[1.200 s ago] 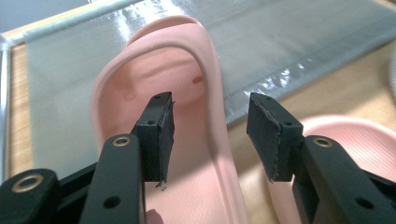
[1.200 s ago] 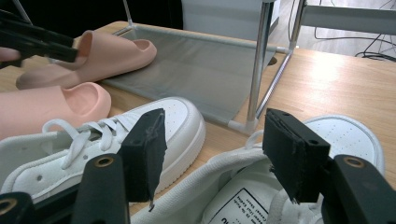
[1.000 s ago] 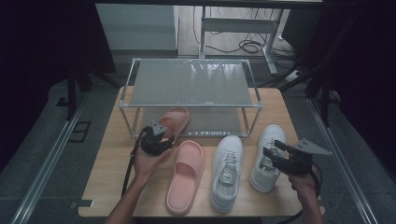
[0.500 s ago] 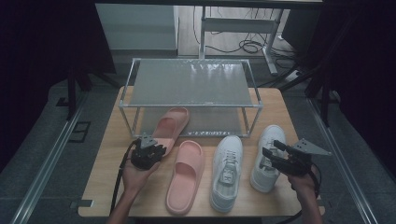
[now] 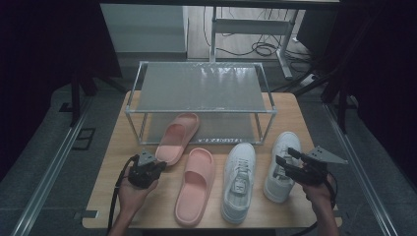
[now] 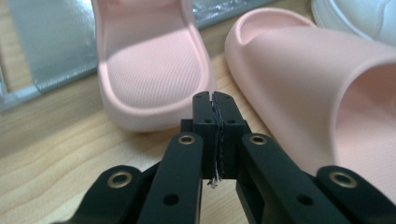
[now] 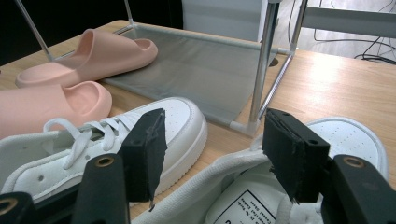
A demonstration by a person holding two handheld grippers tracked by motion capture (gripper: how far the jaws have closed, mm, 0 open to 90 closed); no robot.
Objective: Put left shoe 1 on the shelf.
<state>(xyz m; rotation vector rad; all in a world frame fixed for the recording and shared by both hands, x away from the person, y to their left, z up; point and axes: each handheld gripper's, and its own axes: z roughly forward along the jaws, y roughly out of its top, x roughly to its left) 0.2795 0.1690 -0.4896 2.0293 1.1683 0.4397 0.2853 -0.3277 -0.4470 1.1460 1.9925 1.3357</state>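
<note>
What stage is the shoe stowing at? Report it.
Done: one pink slipper lies toe-first on the rack's lower shelf. In hand: nothing; the left gripper is shut and empty behind its heel, the right gripper open over a white sneaker. Left: the other slipper, both sneakers.

We see a table (image 5: 123,147) of pale wood with visible grain and a soft sheen. The pink slide (image 6: 149,60) at twelve o'clock of the left gripper (image 6: 214,100) looks like matt foam, finely ribbed inside. The white sneakers (image 7: 154,126) seem smooth leather with cloth laces. The rack (image 5: 201,88) pairs glossy metal tubes with grey woven shelves. The gripper pads (image 7: 149,140) look rough black foam.
</note>
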